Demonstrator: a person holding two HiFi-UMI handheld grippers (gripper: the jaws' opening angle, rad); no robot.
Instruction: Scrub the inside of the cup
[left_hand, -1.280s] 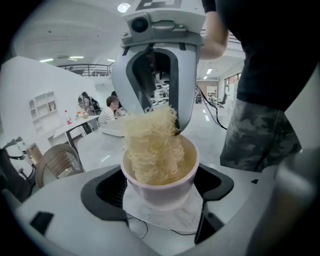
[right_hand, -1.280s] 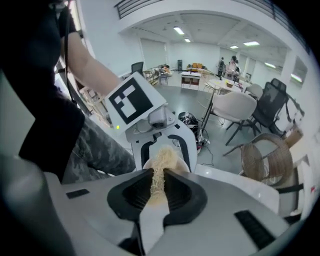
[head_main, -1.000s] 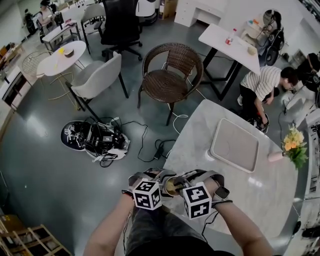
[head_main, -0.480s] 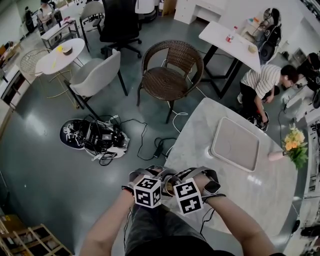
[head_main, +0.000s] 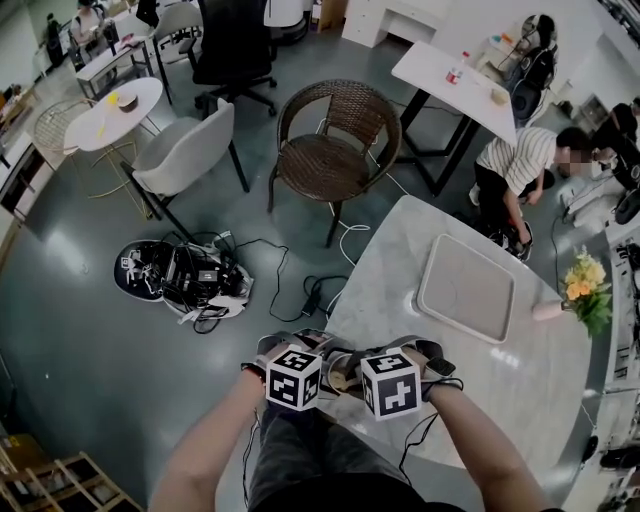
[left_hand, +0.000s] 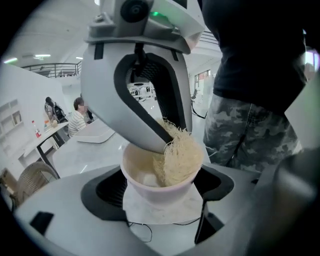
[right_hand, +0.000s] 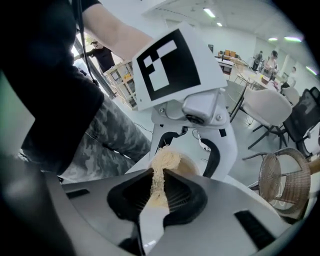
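A small white cup (left_hand: 159, 189) sits between the jaws of my left gripper (left_hand: 161, 194), which press on its sides and hold it over the near edge of the table. A pale yellow fibrous scrubber (left_hand: 181, 154) is pushed down into the cup against its inner wall. My right gripper (right_hand: 158, 194) is shut on that scrubber (right_hand: 161, 169), and its tips reach over the cup's rim (right_hand: 194, 169). In the head view the two marker cubes stand side by side, with the cup (head_main: 341, 371) just showing between them.
The marble table (head_main: 470, 385) carries a pale rectangular tray (head_main: 466, 287) and a bunch of flowers (head_main: 587, 285) at its far right. Beyond it stand a wicker chair (head_main: 335, 150) and a heap of cables and gear (head_main: 185, 275) on the floor. A person (head_main: 520, 165) crouches nearby.
The right gripper's cube slid left toward the left gripper, then back right and slightly up, with the scrubber staying in the cup. The left gripper hardly moved.
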